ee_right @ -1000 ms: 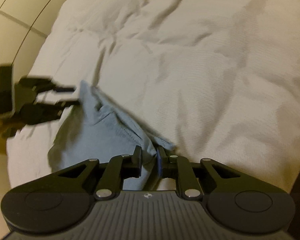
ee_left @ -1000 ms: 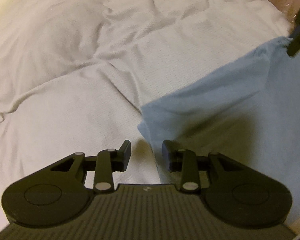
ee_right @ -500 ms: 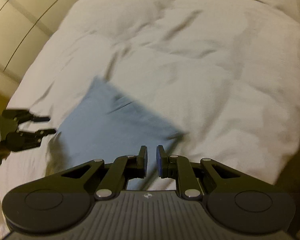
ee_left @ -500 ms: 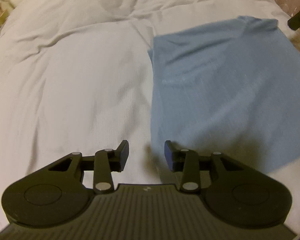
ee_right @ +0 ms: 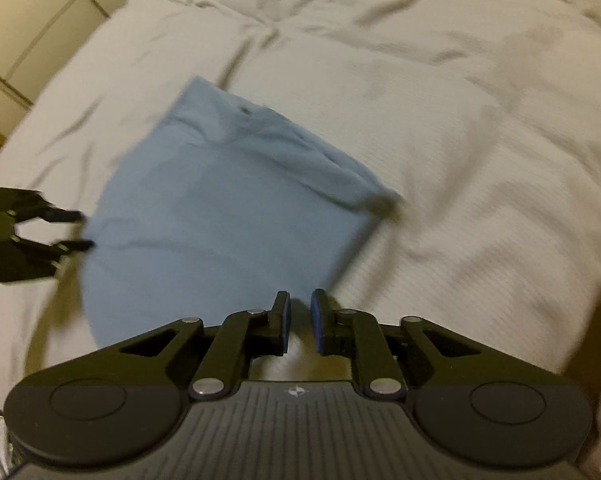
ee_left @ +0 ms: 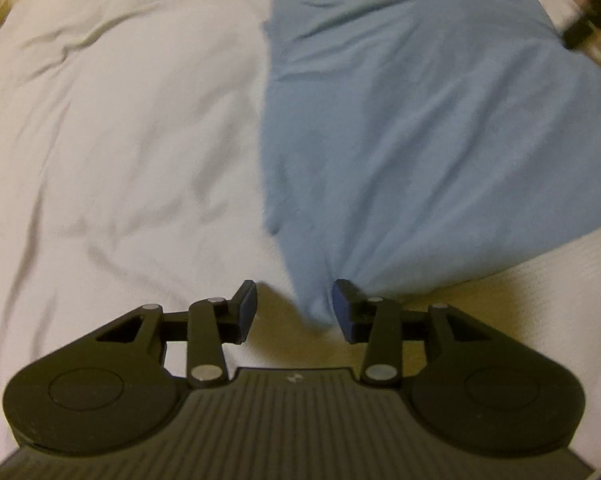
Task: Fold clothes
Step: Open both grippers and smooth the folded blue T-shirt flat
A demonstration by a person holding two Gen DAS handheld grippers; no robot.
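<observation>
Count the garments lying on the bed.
1: a blue garment spread on the white bedding, ahead of both open grippers. Others may lie outside the views.

The left claw (ee_left: pixel 294 312) is showing as a matte black tool: two rounded lobes, each carrying a faint raised circle, are flanking a ribbed dark grey centre plate that is bearing a small pale emblem at its top edge. Black link arms are running forward from the lobes, pinned with round silver rivets, and the short fingers are wearing dark blue pads (ee_left: pixel 342 312) on their inner faces. The right claw (ee_right: pixel 299 318) is looking identical, with the same lobes, ribbed plate, emblem, silver rivets and blue pads (ee_right: pixel 318 320). At the left edge of the right wrist view, the left claw's thin black fingers are appearing blurred.
</observation>
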